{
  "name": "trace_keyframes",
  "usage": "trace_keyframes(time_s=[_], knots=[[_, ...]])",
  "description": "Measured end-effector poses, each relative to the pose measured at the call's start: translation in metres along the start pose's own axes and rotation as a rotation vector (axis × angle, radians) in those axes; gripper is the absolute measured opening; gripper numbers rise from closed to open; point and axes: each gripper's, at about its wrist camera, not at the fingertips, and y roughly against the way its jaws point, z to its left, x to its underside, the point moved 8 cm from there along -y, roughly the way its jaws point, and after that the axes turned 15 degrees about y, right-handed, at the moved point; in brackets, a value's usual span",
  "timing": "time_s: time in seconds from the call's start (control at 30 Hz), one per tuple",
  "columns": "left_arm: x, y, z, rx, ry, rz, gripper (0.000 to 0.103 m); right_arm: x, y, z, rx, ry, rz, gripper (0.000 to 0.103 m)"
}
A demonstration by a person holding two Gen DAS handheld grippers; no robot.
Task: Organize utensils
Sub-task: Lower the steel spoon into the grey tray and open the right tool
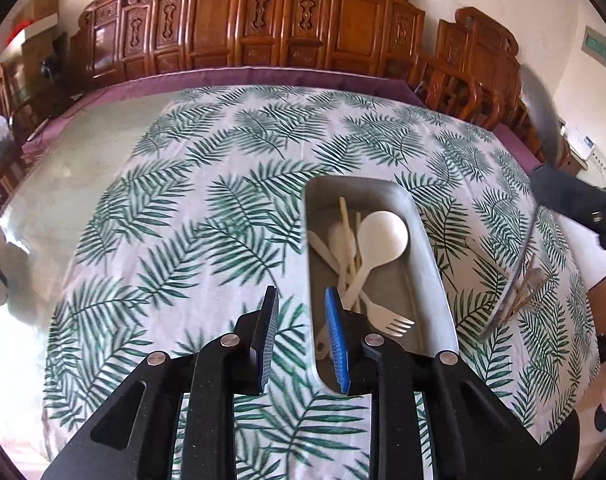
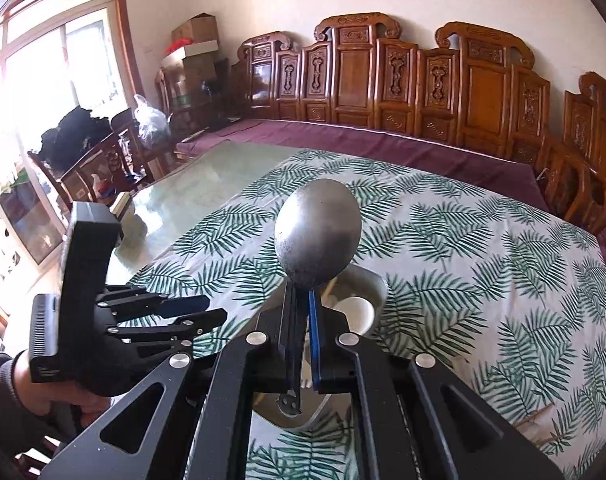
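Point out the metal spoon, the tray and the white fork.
metal spoon [image 2: 317, 232]: right wrist view, on the bowl.
tray [image 1: 431, 248]: left wrist view, on the right rim.
white fork [image 1: 397, 325]: left wrist view, near the tines.

metal spoon [image 2: 317, 232] held bowl-up; white spoon [image 1: 377, 240], fork [image 1: 387, 318], perhaps chopsticks in grey tray [image 1: 427, 248].

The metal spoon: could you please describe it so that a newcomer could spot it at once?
Find the palm-leaf tablecloth and the grey tray of pale utensils on it. Above the tray, the right gripper is shut on the metal spoon, bowl up. It alone is dull grey steel.
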Motion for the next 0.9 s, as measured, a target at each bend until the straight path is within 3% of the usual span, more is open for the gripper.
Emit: trace_keyframes(time_s=[0.43,0.9], knots=[[-0.013,0.026,0.033,0.001,0.036,-0.046,0.024,0.013,-0.05,0.014,-0.032,-0.017,0.09,0.007],[-0.015,0.038,0.031,0.015,0.034,-0.06,0.024,0.044,-0.087,0.015,-0.078,-0.064,0.195,0.007]])
